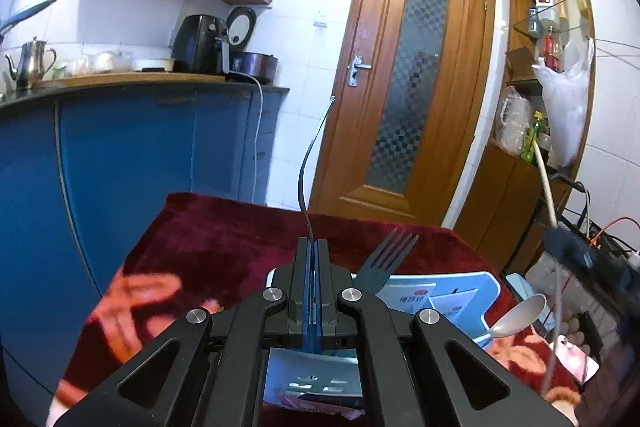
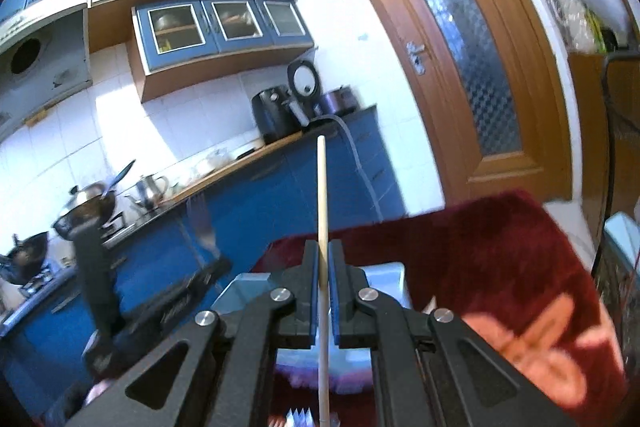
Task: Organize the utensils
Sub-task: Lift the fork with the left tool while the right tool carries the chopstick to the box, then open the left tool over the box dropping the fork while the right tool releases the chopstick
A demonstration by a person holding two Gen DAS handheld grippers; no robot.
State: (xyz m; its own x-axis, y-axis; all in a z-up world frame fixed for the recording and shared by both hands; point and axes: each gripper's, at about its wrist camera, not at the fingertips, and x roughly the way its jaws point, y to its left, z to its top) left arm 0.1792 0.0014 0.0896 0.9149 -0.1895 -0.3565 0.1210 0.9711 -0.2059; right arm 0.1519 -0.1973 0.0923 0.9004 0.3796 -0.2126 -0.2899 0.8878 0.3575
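**Two grippers holding utensils above a cloth-covered table**

The left gripper point(image 1: 313, 247) is clamping a thin dark utensil point(image 1: 310, 163) seen edge-on; its jaws are pressing together on the lower end, and the curved metal strip is rising in front of the wooden door point(image 1: 404, 79). What kind of utensil it is cannot be told from this angle. The right gripper point(image 2: 324, 251) is grasping a wooden chopstick point(image 2: 321, 195), its jaws closing narrowly on the stick, which is running upright between the blue pads point(image 2: 309, 291) and extending below them. A dark fork point(image 1: 386, 259) and a grey spoon point(image 1: 520, 315) are standing up from a light blue holder point(image 1: 486, 291) just right of the left gripper; the gripper's black linkage is blocking most of the holder in both views. The holder is resting on a dark red patterned tablecloth point(image 1: 224, 235). In the right wrist view the other gripper's handle point(image 2: 96, 275) is appearing blurred at the left, with a fork-like shape point(image 2: 202, 223) near it. Behind, blue cabinets point(image 1: 132, 147) are carrying a black air fryer point(image 1: 200, 45) and a steel kettle point(image 1: 30, 61); a wok point(image 2: 86, 209) is sitting on the stove.
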